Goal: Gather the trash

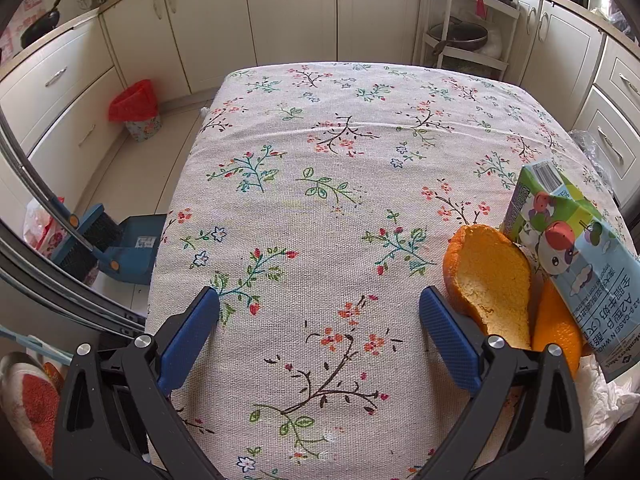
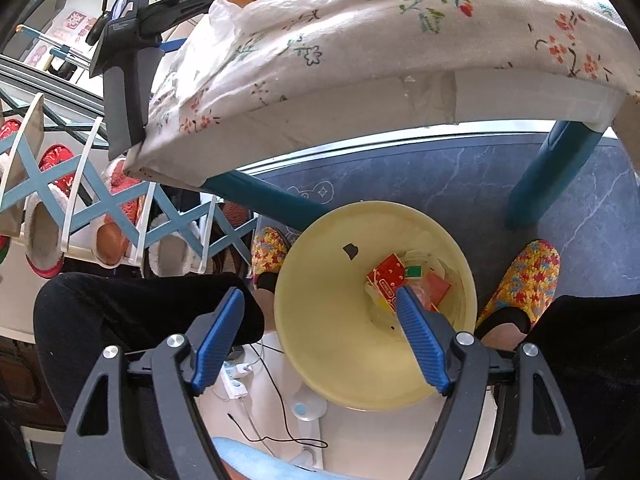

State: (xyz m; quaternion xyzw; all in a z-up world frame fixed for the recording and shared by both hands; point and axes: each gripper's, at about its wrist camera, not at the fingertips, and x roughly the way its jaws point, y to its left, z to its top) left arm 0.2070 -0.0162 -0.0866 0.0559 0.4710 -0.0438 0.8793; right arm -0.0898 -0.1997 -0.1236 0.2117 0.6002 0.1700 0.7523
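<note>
In the left wrist view, orange peel (image 1: pixel 490 280) lies at the right edge of the floral-cloth table (image 1: pixel 320 160), next to a crushed green and blue milk carton (image 1: pixel 572 236) and a white tissue (image 1: pixel 604 396). My left gripper (image 1: pixel 320 304) is open and empty above the cloth, its right finger beside the peel. In the right wrist view, my right gripper (image 2: pixel 320 296) is open and empty over a yellow bin (image 2: pixel 328 320) on the floor. A red wrapper (image 2: pixel 390 276) and other trash lie in the bin's bottom.
A red-lined small bin (image 1: pixel 136 108) and a blue dustpan with brush (image 1: pixel 120 248) stand on the floor left of the table. Blue table legs (image 2: pixel 556 168), the person's slippered feet (image 2: pixel 524 276) and a slipper rack (image 2: pixel 80 216) surround the yellow bin.
</note>
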